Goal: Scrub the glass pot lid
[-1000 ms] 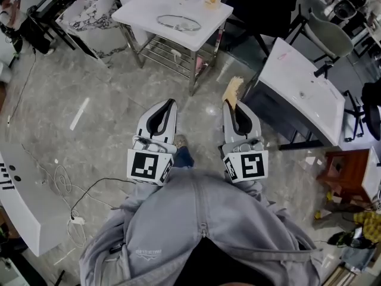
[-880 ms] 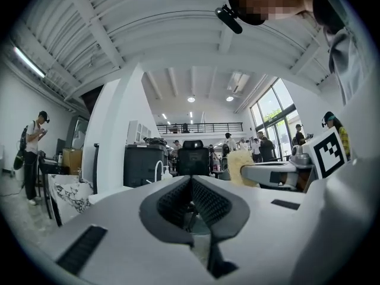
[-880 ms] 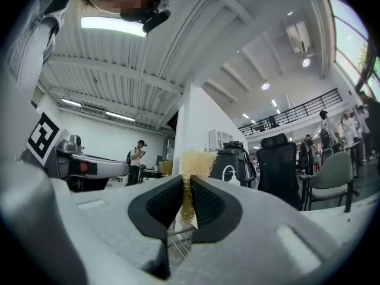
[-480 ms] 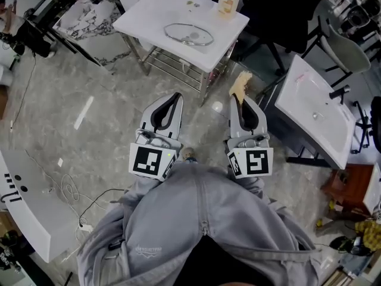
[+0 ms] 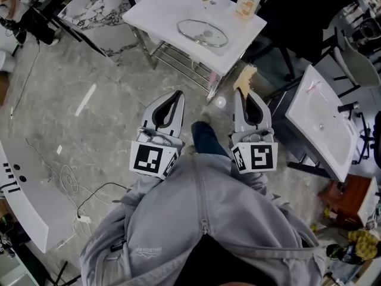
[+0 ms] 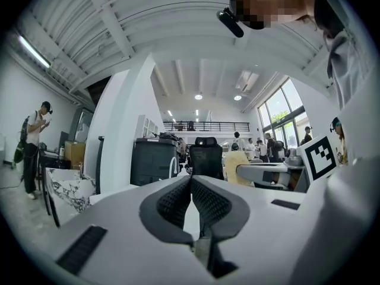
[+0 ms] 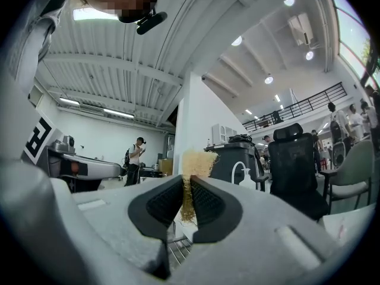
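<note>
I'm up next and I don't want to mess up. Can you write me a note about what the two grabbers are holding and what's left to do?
Left gripper: shut, nothing in it.
Right gripper: shut on the yellow scrub pad.
Glass pot lid: lying flat on the white table ahead, with a pump bottle near the far edge.
Done: the pad is in the grip.
Left: get to the table, probably steady the lid with the left gripper, then scrub it.
</note>
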